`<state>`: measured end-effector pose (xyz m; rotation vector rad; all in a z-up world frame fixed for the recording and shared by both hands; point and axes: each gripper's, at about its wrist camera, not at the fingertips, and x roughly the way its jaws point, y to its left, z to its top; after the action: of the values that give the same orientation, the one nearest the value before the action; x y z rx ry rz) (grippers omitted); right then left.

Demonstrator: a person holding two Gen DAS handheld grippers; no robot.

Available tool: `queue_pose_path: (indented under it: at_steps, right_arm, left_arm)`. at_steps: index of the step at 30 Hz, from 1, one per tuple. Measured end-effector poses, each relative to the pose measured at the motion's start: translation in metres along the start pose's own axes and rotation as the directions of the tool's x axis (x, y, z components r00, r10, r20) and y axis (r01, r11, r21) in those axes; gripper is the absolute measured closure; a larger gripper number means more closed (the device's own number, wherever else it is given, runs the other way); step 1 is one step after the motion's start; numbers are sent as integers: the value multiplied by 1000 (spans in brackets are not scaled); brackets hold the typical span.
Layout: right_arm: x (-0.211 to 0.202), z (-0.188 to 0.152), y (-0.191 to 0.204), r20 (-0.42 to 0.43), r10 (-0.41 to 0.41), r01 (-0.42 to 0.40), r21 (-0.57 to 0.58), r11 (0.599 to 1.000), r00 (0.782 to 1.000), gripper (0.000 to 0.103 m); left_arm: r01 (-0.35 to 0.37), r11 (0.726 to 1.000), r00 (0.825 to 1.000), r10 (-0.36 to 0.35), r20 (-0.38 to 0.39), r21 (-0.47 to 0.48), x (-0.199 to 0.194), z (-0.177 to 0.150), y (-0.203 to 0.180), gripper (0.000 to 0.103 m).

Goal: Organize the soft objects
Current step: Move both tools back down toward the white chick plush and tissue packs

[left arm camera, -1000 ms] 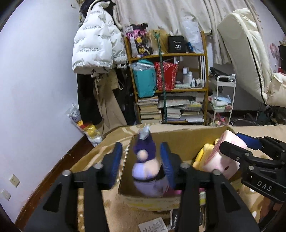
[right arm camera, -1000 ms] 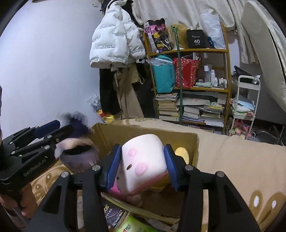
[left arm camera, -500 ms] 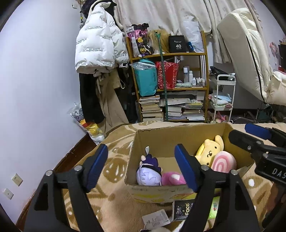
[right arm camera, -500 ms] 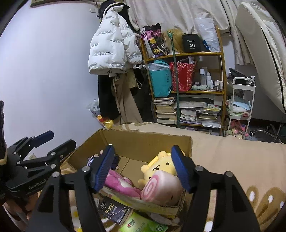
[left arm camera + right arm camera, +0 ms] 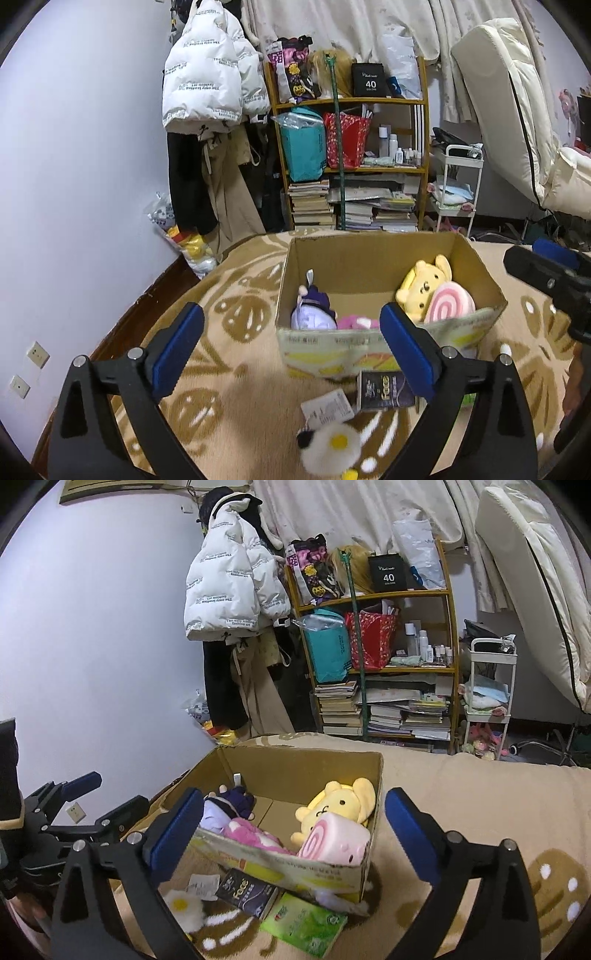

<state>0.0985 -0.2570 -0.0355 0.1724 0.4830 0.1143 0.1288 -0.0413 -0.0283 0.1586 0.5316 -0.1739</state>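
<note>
A: Left gripper (image 5: 291, 345), jaws opening wide, nothing between them. Open brown cardboard box (image 5: 391, 341) on the patterned beige blanket (image 5: 236, 373) holds a purple-haired plush doll (image 5: 314, 312), a yellow plush dog (image 5: 424, 282) and a pink swirl-faced plush block (image 5: 448, 308).

B: Right gripper (image 5: 293, 827) likewise opening, empty. Drop step looks done. Next, probably the white fried-egg plush (image 5: 330, 448) lying loose before the box: reach down, close gently.

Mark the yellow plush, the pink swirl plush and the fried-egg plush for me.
yellow plush (image 5: 424, 283), left wrist view, on its face.
pink swirl plush (image 5: 448, 306), left wrist view, on the spiral end.
fried-egg plush (image 5: 332, 448), left wrist view, on the white body near the yolk.
</note>
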Motion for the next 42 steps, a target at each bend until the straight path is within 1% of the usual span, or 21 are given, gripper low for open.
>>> queue_pose_path:
  at_steps: [6,9,16,22,26,31,38,42]
  right_arm:
    - [-23,-1,9,2,-3,3,-21,1000,1000,0]
    - [-32,-3,12,3,-7,7,-25,1000,1000,0]
    - [-49,-12,14,-8,-10,10,-5,1000,1000,0]
    - [-56,-22,17,-30,-21,21,-8,1000,999,0]
    - [-56,-28,18,-45,-28,27,-10,1000,999,0]
    - [-49,-33,16,-64,-33,32,-6,999,997,0]
    - [-31,-40,9,-99,-36,37,10,999,994,0]
    - [-14,-46,3,-130,-35,40,36,999,991,0]
  left_arm:
    - [-2,1000,999,2,-40,4,-16,-15,2,7]
    - [-3,1000,998,3,-58,-11,-24,-19,4,7]
    - [-17,999,996,14,-83,-36,-39,-27,13,7]
    - [14,997,991,-23,-128,-70,-39,-33,21,7]
    - [3,998,992,-11,-127,-63,-38,-33,21,7]
    - [5,998,987,-16,-160,-66,-27,-35,21,7]
    - [15,997,976,-31,-214,-76,-7,-40,19,7]
    - [28,997,966,-45,-256,-69,9,-44,15,7]
